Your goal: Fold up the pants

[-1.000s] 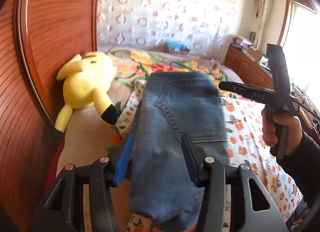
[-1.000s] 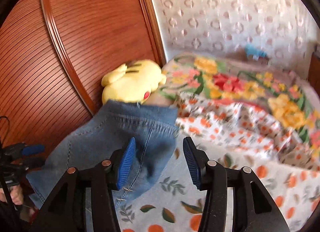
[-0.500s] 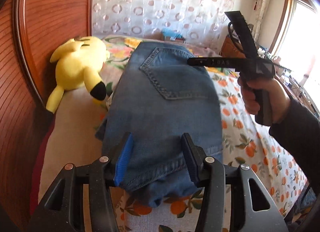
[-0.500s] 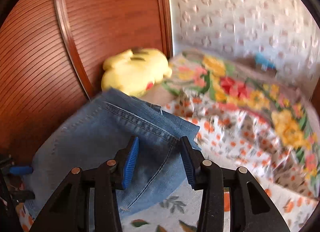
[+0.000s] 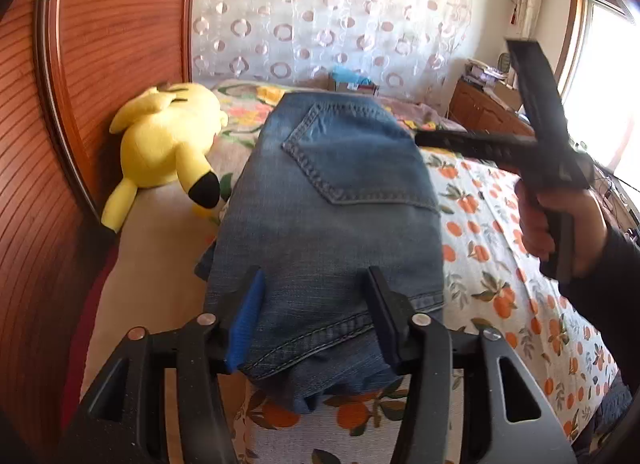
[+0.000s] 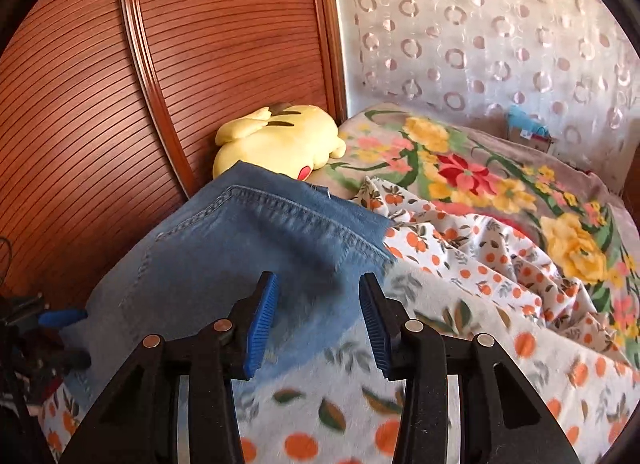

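The blue denim pants (image 5: 332,216) lie folded in a stack on the bed, back pocket facing up. My left gripper (image 5: 316,300) is open, its blue-padded fingers straddling the near hem end of the stack without closing on it. My right gripper (image 6: 318,304) is open and empty over the pants' right edge (image 6: 248,248). In the left wrist view the right gripper's body (image 5: 536,152), held in a hand, hovers beside the pants.
A yellow plush toy (image 5: 168,144) lies left of the pants against the wooden headboard (image 5: 120,36). An orange-print sheet (image 5: 500,264) and a floral blanket (image 6: 460,172) cover the bed. A wooden cabinet (image 5: 484,116) stands at the far right.
The pants went from hanging up toward my left gripper to lying flat in a stack. My right gripper swung closer over the pants' edge, staying open.
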The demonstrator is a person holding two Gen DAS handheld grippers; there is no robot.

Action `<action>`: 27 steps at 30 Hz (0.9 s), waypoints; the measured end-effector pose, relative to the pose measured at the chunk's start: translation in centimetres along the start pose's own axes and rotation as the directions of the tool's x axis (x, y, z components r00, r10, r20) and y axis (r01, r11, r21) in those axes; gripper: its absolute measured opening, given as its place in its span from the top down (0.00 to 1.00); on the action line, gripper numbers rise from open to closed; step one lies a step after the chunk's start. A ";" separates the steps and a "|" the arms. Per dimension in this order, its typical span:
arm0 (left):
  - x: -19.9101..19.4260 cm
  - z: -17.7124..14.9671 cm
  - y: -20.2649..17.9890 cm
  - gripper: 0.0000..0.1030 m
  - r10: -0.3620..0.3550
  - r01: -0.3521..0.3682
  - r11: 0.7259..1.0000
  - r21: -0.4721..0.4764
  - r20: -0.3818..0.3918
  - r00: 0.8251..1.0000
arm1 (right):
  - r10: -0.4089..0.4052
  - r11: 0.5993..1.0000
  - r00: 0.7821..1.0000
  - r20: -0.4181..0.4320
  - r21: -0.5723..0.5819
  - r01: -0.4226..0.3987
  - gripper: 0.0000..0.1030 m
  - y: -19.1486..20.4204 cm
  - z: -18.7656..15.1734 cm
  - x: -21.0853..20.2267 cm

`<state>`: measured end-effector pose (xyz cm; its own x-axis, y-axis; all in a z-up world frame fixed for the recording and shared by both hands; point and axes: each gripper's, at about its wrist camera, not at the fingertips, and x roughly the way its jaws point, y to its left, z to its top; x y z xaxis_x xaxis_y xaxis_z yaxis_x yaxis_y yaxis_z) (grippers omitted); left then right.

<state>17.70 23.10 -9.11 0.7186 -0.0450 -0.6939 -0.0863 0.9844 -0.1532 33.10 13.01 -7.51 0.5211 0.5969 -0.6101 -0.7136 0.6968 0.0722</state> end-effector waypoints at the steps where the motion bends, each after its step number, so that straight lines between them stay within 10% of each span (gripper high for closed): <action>1: -0.3 0.1 -0.2 0.40 -0.002 0.002 1.000 0.001 0.011 1.000 | -0.002 1.000 1.000 0.005 0.005 0.002 0.57 0.0 -0.4 -0.8; 22: -1.7 0.9 -12.8 0.40 -0.084 0.072 0.985 0.154 0.069 0.994 | -0.126 0.988 0.989 0.077 0.097 0.118 0.57 -1.9 -11.7 -19.6; 27: -1.8 0.6 -15.6 0.19 -0.121 0.106 0.981 0.163 0.079 0.990 | -0.170 0.980 0.982 0.081 0.121 0.159 0.57 -2.4 -14.6 -23.5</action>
<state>18.16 7.91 -5.01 0.7762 -0.1498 -0.6124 0.1042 0.9885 -0.1096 15.75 -8.53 -4.83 0.6708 0.5001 -0.5477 -0.5592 0.8261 0.0693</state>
